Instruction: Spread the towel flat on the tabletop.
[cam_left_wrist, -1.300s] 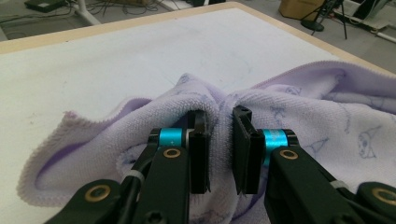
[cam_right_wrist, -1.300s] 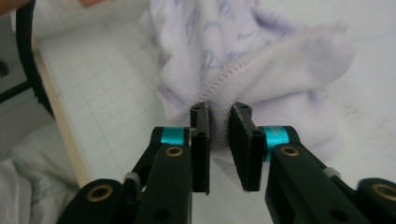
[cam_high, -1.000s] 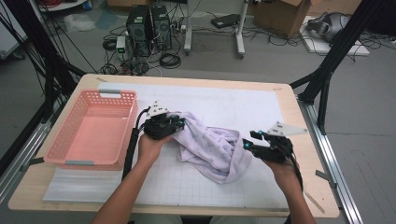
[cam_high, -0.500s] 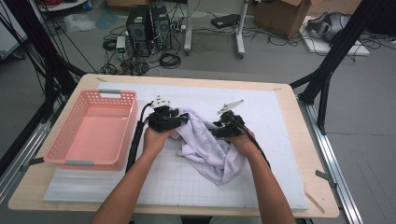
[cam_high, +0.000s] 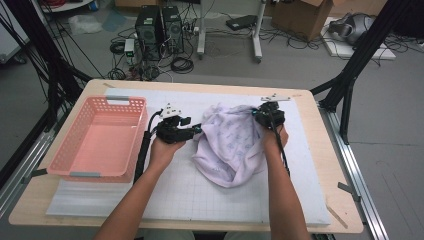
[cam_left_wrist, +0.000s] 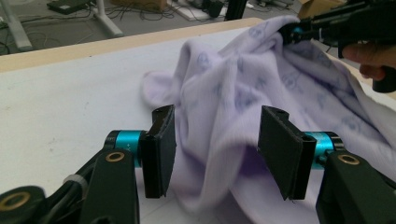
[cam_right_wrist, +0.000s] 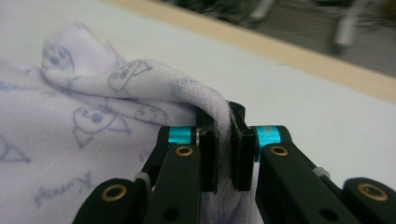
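Your right gripper has its jaws pinched tight on a fold at the edge of the lilac towel, so one hold is made; the cloth rises from between those jaws and drapes away from them in a loose heap on the white mat of the table. Your left gripper has its jaws wide apart, with a hanging ridge of the towel standing between them but not yet clamped. So, as I judge it, you are roughly midway into taking hold: one corner is secured and lifted, the second grasp is lined up but not closed. The towel is crumpled, not spread or folded, and the pink basket well off to the outer side of your left jaws holds nothing. What is left looks like closing the left jaws, then stretching the cloth out
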